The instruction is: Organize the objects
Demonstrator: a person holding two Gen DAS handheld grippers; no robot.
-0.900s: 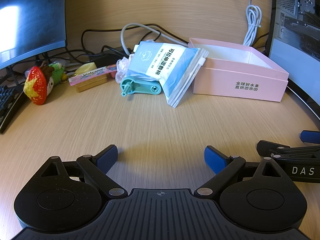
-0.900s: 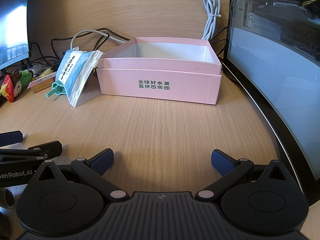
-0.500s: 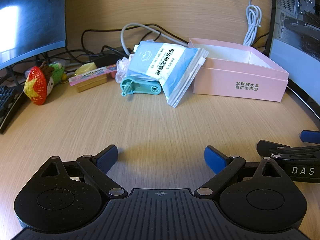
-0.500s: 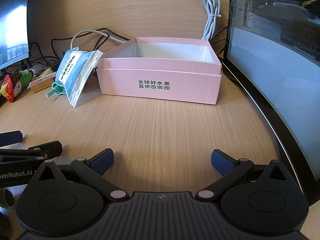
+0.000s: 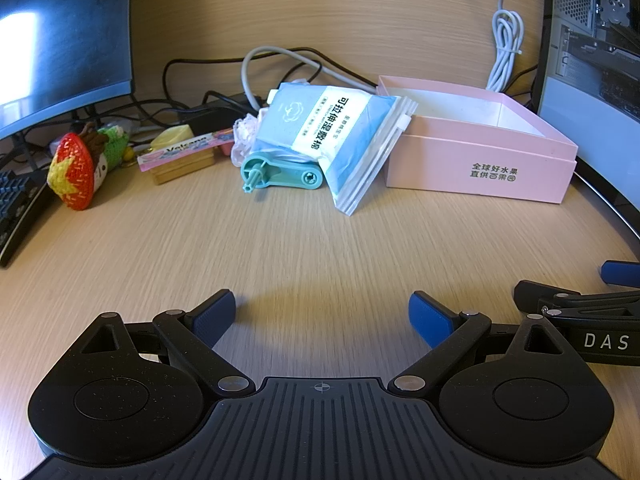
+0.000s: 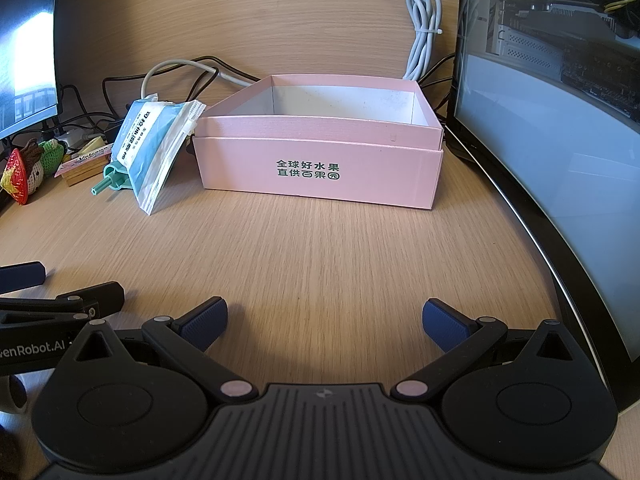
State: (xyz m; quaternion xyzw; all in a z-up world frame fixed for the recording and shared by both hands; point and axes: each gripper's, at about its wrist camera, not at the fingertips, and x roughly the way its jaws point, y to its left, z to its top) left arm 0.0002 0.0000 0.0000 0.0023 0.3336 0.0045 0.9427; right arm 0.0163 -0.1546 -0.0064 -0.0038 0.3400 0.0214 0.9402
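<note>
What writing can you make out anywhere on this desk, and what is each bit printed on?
"全球好水果 直供百果园": pink box.
"可拉伸湿敷棉": blue pouch; its smaller print is too small to read.
"Volcano", seemingly: pink card on the wooden block; blurred.
"DAS": right gripper, cut off by the frame edge.
"enRobot.AI": left gripper, cut off.

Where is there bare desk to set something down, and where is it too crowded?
Free: the wide wooden desk between both open tongs and the pink box, and the strip in front of the blue pouch. The box is empty inside. Crowded: the back left, where the pouch, teal part, knitted toy and cables bunch together.
</note>
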